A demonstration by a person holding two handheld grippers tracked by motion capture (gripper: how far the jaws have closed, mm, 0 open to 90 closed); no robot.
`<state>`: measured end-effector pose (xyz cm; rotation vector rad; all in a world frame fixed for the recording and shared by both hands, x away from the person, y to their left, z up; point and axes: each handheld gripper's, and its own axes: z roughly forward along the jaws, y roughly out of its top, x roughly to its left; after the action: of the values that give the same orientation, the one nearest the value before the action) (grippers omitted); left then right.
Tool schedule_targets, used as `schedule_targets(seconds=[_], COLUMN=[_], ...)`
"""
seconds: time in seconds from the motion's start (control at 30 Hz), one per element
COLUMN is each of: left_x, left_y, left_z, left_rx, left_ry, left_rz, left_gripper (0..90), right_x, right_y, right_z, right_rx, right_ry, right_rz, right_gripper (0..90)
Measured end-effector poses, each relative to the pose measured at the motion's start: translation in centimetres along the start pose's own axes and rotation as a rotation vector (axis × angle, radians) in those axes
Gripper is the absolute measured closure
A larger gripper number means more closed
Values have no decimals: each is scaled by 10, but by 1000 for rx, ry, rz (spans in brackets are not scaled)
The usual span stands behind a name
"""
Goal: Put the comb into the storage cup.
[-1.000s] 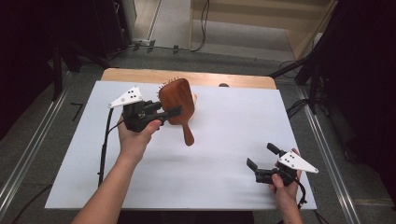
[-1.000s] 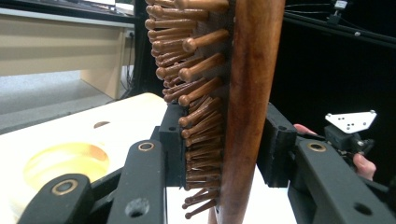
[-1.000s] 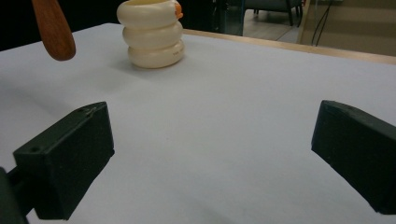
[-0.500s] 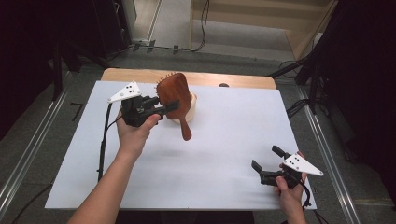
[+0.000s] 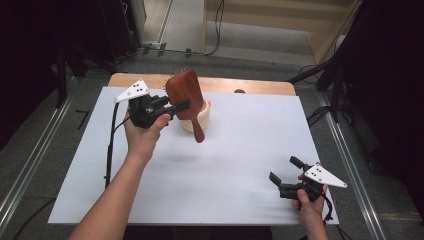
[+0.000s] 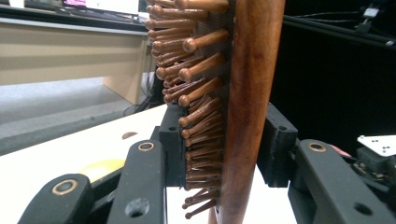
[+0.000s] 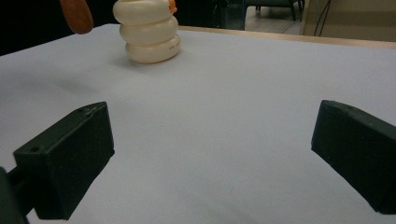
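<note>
I am carrying the reddish-brown wooden paddle hairbrush (image 5: 186,97) in my left gripper (image 5: 170,106), jaws clamped across its head; it has risen and drifted farther back, now hanging above the cream ridged holder (image 5: 196,120), probably heading into it. My right gripper (image 5: 284,176) is retreating toward the near edge of the white-covered table (image 5: 240,150), jaws wide and empty.

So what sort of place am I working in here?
Most likely a lab or recording workspace, not a home: a table covered with a plain white sheet, dark stands and loose cables on the floor behind it, and metal rails along its sides.
</note>
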<state>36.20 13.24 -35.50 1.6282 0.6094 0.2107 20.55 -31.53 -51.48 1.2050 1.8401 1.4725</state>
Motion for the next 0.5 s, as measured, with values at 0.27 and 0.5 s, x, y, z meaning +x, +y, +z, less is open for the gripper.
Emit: schedule_targets(seconds=[0.27, 0.5], left_x=[8, 14], left_y=[8, 15], left_z=[1, 3], left_rx=[-9, -24], left_ry=[21, 42], left_rz=[-6, -9], left_gripper=[605, 605], right_x=[-2, -2], right_y=[0, 0], right_z=[0, 0], right_rx=[-2, -5], right_ry=[7, 9], right_rz=[13, 17], right_gripper=[0, 0])
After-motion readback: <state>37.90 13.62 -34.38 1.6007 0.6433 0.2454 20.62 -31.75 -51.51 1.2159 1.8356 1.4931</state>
